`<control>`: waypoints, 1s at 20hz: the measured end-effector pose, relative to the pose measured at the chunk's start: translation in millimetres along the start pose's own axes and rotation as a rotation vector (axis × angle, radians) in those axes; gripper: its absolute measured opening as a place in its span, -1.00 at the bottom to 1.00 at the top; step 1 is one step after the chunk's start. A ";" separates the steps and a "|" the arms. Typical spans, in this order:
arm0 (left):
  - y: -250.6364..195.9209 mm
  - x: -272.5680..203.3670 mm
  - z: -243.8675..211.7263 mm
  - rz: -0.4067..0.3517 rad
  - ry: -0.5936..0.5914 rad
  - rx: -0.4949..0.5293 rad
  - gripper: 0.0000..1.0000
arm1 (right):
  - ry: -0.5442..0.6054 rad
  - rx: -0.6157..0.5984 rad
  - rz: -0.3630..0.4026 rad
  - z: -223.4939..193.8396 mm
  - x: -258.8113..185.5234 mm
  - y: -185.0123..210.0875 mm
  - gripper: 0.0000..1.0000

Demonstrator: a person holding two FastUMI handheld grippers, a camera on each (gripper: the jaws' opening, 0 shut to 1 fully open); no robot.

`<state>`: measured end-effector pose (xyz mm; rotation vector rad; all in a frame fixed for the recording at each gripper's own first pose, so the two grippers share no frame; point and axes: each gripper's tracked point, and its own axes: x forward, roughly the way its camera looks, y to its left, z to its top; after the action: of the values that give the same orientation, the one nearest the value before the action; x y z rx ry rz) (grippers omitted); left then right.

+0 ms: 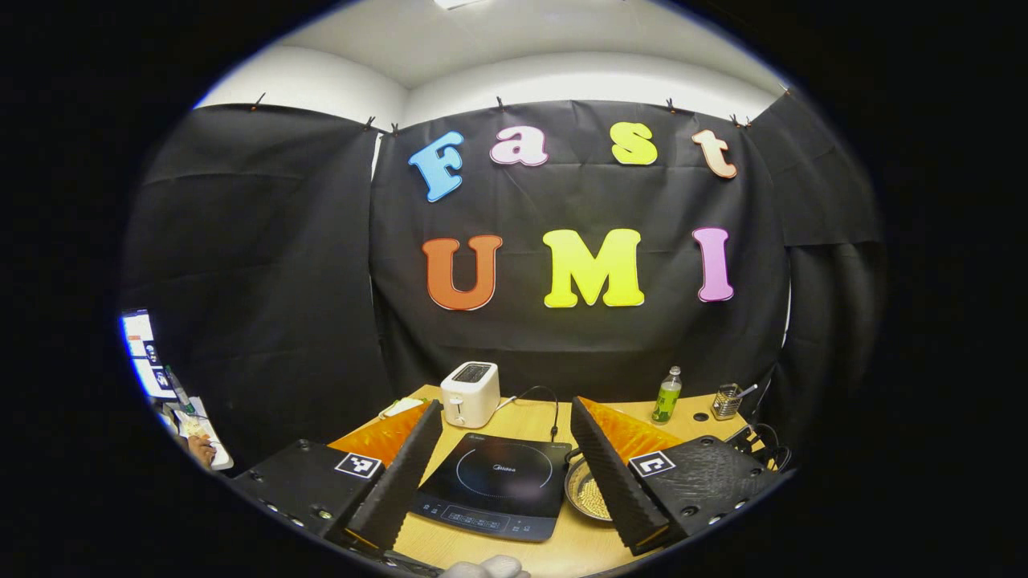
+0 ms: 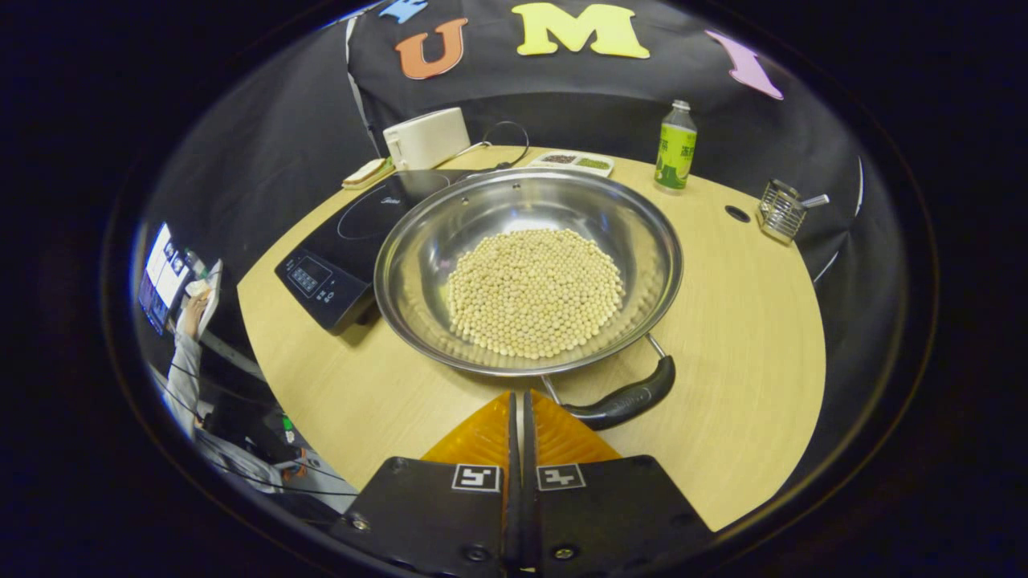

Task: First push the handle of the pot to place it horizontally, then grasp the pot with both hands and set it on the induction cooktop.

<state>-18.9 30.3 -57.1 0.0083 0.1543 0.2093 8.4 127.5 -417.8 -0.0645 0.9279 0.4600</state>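
With its fingers pressed together on nothing, the right gripper [image 2: 518, 401] is held just short of the pot [image 2: 526, 269] handle [image 2: 622, 401], apparently for pushing, while the left gripper [image 1: 507, 449] is held spread before the induction cooktop [image 1: 494, 482].

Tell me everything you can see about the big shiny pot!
The pot is a wide, shallow, round pan that looks like polished steel. Its bottom is covered with a heap of small pale beans. A dark curved handle on metal brackets sits at the near rim, pointing toward the shut right gripper, which is close to it but not holding it. The pot rests upright on the wooden table, with its left edge over the black induction cooktop.
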 end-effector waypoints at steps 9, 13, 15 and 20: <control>-22.4 -10.5 -1.1 0.096 0.014 0.004 0.92 | 0.006 -0.054 0.056 5.0 -0.3 -30.5 -0.98; -33.7 -14.9 -2.4 0.138 0.019 0.013 0.92 | 0.004 -0.067 0.073 8.7 0.7 -49.9 -0.92; -37.7 -18.4 -3.0 0.159 0.024 0.012 0.92 | 0.006 -0.072 0.078 9.5 1.1 -62.1 -0.92; -49.3 -28.8 -5.7 0.210 0.031 0.004 0.92 | 0.009 -0.075 0.074 14.7 3.6 -95.3 -0.93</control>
<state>-37.5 -23.9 -59.5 0.0253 0.1851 0.4186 60.3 46.5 -425.2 -0.1005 0.9239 0.5632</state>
